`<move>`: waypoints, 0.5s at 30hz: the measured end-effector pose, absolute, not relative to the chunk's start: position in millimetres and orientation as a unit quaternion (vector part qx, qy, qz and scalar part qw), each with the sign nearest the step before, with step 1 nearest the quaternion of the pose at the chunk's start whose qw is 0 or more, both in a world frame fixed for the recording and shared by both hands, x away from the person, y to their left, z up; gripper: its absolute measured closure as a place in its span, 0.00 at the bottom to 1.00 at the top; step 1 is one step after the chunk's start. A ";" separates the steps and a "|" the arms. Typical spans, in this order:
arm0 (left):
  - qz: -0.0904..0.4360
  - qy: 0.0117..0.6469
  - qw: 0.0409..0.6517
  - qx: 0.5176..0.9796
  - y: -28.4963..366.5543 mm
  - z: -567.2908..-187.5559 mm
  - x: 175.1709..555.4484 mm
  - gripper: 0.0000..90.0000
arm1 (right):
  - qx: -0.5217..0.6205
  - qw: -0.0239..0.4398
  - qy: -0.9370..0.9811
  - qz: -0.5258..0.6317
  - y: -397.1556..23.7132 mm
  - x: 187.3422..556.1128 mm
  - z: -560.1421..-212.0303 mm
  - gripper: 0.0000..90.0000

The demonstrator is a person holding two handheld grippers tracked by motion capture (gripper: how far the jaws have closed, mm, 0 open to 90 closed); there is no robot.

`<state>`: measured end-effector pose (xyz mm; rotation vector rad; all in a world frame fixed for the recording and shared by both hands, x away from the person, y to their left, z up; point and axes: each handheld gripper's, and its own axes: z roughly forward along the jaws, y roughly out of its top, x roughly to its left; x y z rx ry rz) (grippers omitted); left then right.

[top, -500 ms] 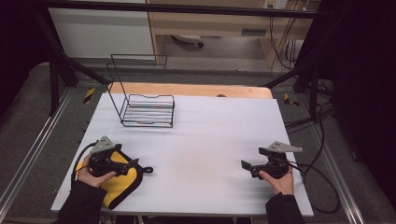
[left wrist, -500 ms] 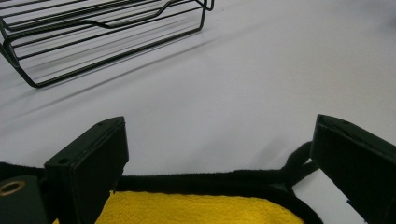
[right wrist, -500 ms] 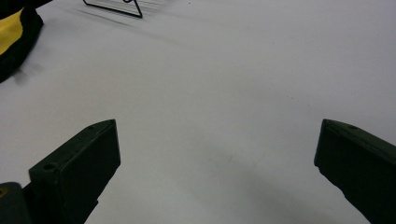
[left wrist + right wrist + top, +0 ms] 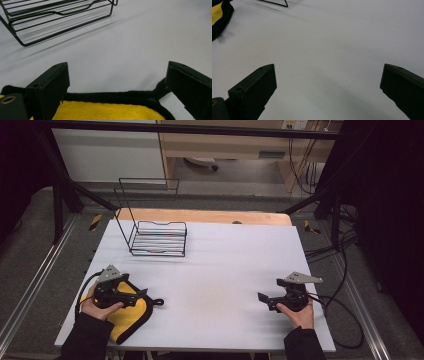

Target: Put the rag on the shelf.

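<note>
A yellow pad (image 4: pixel 131 316) with black trim lies at the table's near left corner, its black loop (image 4: pixel 158 302) pointing right. My left gripper (image 4: pixel 142 294) hovers over the pad's far edge. In the left gripper view the jaws stand wide apart, the left gripper (image 4: pixel 117 73) open above the yellow pad (image 4: pixel 107 112) and its black edge. I cannot tell whether they touch it. My right gripper (image 4: pixel 262 298) rests near the table's right front, pointing left. In the right gripper view the right gripper (image 4: pixel 329 73) is open with bare white table between its jaws.
A black wire rack (image 4: pixel 159 239) stands at the back left of the white table (image 4: pixel 225 265), and this wire rack (image 4: pixel 57 17) lies ahead of the left jaws. Cables trail from both grippers. The pad (image 4: pixel 217 11) appears far left in the right gripper view.
</note>
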<state>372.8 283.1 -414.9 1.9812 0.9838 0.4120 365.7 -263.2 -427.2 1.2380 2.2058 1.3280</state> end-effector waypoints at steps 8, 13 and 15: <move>0.171 0.421 0.419 0.786 297.0 -410.3 377.8 0.08 | 0.428 0.142 0.768 0.455 -261.0 366.0 -428.3 0.01; 0.176 0.449 0.406 0.776 312.4 -407.6 382.8 0.13 | 0.428 0.142 0.769 0.454 -260.7 366.2 -428.7 0.01; 0.178 0.459 0.400 0.773 318.6 -407.1 385.7 0.15 | 0.428 0.142 0.770 0.452 -260.3 366.5 -429.1 0.01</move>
